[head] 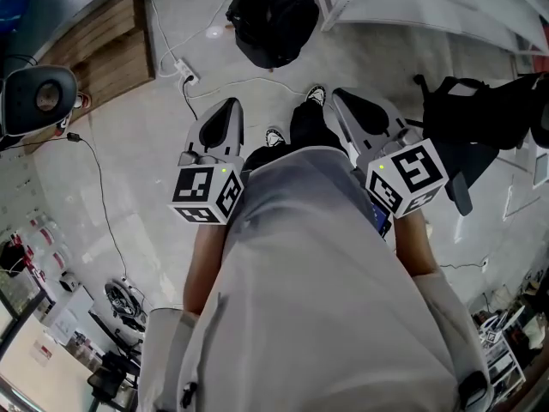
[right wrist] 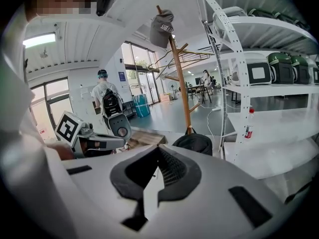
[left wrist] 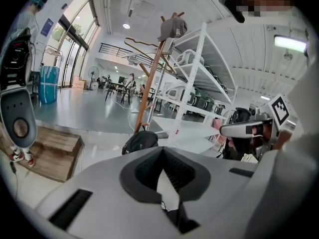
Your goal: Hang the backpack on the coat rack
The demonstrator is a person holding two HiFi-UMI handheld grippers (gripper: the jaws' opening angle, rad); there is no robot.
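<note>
The black backpack [head: 273,15] lies slumped on the pale floor at the foot of the wooden coat rack [left wrist: 149,88], some way ahead of my feet. A grey cap [left wrist: 173,28] hangs on the rack's top. The left gripper view shows the backpack [left wrist: 141,142] just past its jaws. In the right gripper view it [right wrist: 196,143] lies at the base of the rack pole [right wrist: 182,83]. My left gripper [head: 230,103] and right gripper [head: 336,94] are held side by side at waist height, short of the backpack. Both are shut, with nothing between their jaws.
White shelving [head: 429,7] stands right of the backpack, with another black bag [head: 480,114] at its near end. A wooden pallet [head: 103,50] and a grey round-headed device [head: 39,97] are on the left. Cables and a power strip [head: 187,77] lie on the floor. A person [right wrist: 105,101] stands far back.
</note>
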